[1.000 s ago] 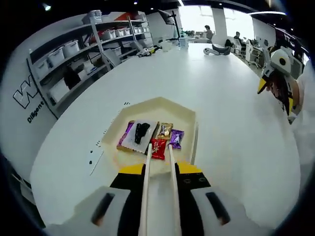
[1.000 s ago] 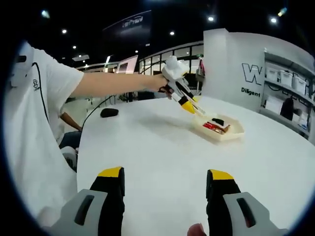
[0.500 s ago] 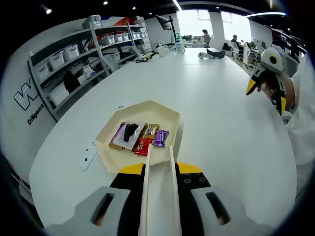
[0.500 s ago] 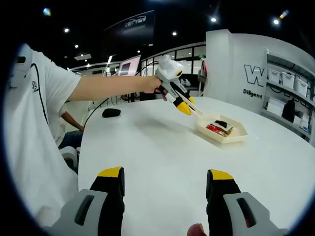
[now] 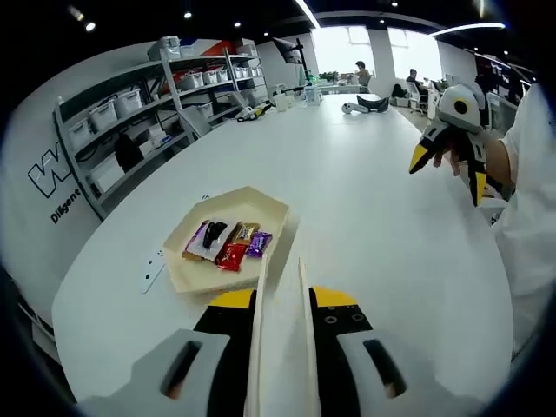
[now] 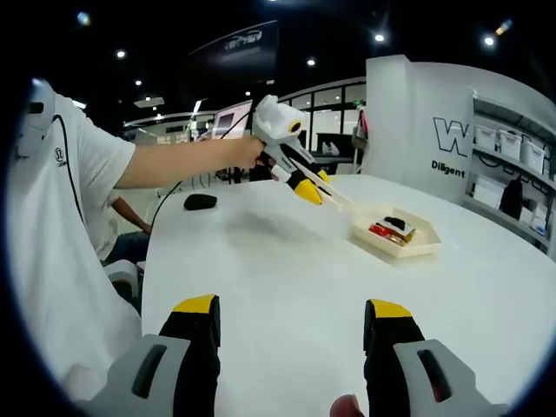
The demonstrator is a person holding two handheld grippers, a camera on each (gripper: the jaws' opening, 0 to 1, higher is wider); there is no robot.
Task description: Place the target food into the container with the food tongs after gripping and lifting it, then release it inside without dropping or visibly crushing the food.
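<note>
Food tongs [image 5: 280, 287] clamped in the left gripper [image 5: 280, 347] hover empty beside the container [image 5: 228, 241] of light, slippery wrapped sweets [image 5: 231, 255] on the bench [image 5: 365, 200]. The right gripper [image 6: 295, 365] idles, jaws wide apart. Such wrappers likely take a gentle pinch mid-body.

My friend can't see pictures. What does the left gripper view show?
A cream hexagonal tray of wrapped sweets sits on a long white table, just beyond the cream tongs held by the left gripper. The right gripper hovers far right.

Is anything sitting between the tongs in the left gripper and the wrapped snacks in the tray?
Nothing visible. The tongs point toward the tray, with bare table between their tips and its near rim; the snacks lie uncovered inside.
</note>
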